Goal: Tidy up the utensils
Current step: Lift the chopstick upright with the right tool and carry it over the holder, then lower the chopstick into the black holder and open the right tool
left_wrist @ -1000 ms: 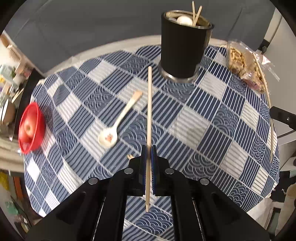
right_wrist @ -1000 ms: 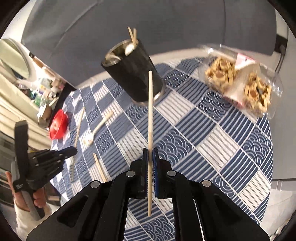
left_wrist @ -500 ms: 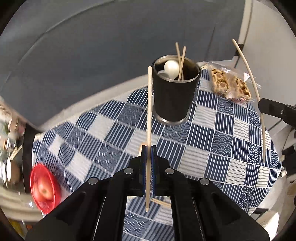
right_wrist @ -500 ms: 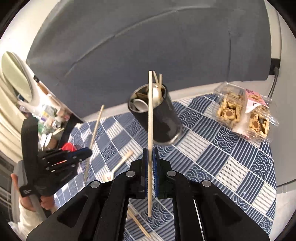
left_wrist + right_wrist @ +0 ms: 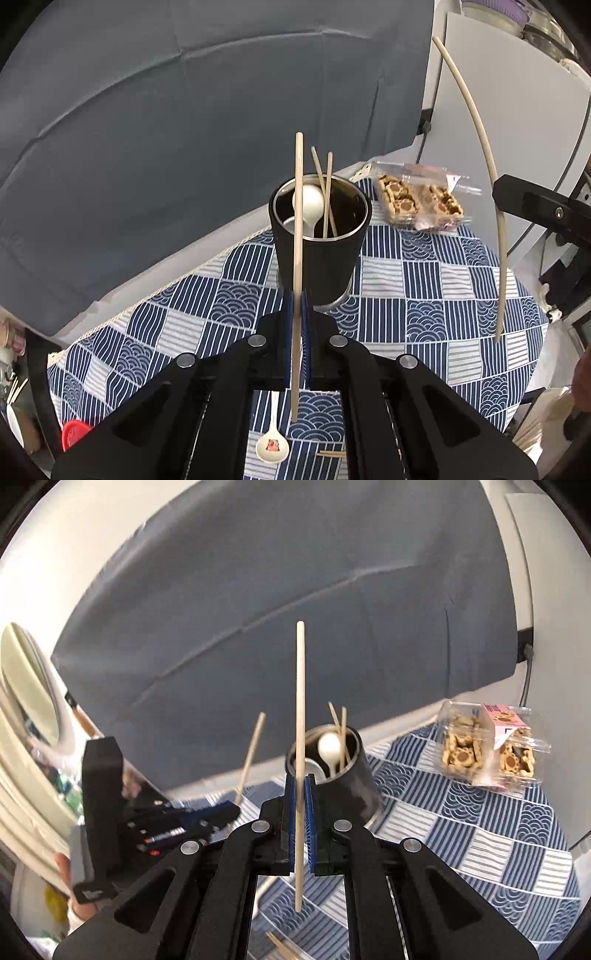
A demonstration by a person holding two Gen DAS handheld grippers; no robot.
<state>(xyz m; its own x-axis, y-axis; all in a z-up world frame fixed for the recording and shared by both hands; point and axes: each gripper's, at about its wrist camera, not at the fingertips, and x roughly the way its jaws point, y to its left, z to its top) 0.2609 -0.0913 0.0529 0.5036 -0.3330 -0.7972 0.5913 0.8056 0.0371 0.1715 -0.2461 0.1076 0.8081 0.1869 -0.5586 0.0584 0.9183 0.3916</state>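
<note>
A black utensil cup [image 5: 317, 254] stands on the blue checked tablecloth [image 5: 424, 295]; it holds a white spoon [image 5: 308, 201] and two chopsticks [image 5: 327, 195]. My left gripper [image 5: 297, 314] is shut on a wooden chopstick [image 5: 297, 236], held upright just in front of the cup. My right gripper [image 5: 300, 801] is shut on another chopstick [image 5: 300, 709], upright, near the cup [image 5: 340, 775]. Each gripper shows in the other's view: the right [image 5: 535, 206], the left [image 5: 207, 816]. A white spoon [image 5: 273, 439] and a short chopstick [image 5: 332, 453] lie on the cloth below my left gripper.
A clear pack of biscuits [image 5: 421, 203] lies at the table's far right edge, also in the right wrist view [image 5: 487, 753]. A red bowl [image 5: 74, 432] sits at the lower left. A grey backdrop [image 5: 184, 129] hangs behind the table. More chopsticks [image 5: 282, 945] lie on the cloth.
Both grippers have risen and tilted up with their chopsticks, which now stand level with the cup's rim. The cup has come closer in both views. The table spoon now lies under my left gripper.
</note>
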